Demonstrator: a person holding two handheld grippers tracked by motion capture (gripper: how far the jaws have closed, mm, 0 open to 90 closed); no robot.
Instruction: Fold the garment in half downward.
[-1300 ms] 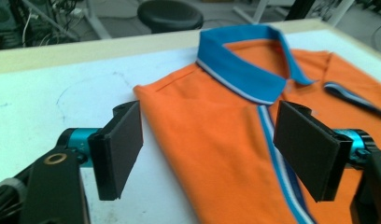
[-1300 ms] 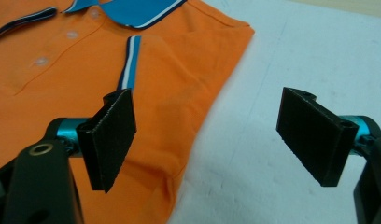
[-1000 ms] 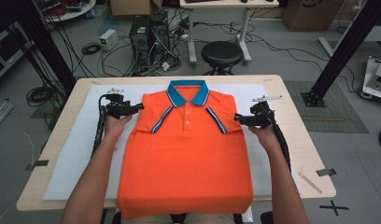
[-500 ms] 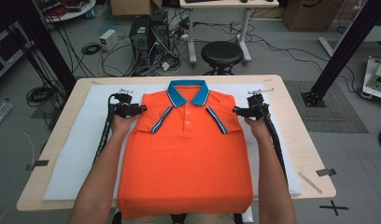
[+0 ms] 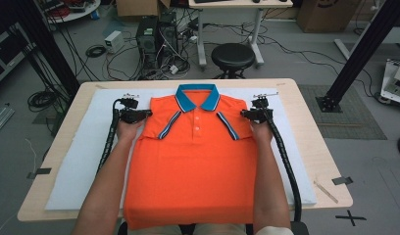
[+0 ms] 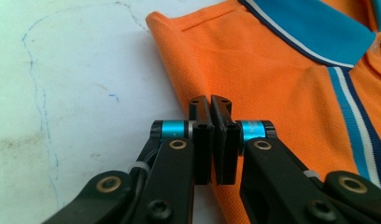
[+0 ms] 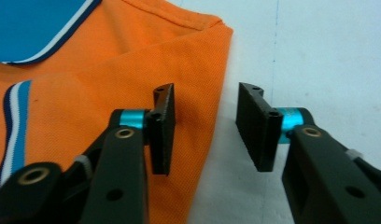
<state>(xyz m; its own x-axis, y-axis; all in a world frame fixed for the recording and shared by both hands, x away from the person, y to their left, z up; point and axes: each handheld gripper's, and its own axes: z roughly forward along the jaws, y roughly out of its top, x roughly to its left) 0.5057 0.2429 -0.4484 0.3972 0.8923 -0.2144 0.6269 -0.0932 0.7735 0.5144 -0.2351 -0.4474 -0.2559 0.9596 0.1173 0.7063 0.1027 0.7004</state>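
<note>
Left gripper [image 6: 211, 105] clamped on polo shirt [image 5: 195, 161] shoulder edge. Right gripper [image 7: 205, 116] jaws just been closing, not yet pinching, shirt edge between them.

The polo shirt [image 5: 195, 166] is orange cloth with a fine, matt piqué weave, and its blue collar [image 5: 198, 94] is a smoother knit; under it lies a white sheet [image 5: 85, 147], matt and faintly marked with pen lines and smudges; around that sheet the table [image 5: 315, 147] shows pale wood with a dull finish; beside the shirt, the left gripper [image 6: 211, 105] and right gripper [image 7: 205, 100] are matt black plastic, with glossy blue metal sleeves and brass-coloured rivets.
</note>
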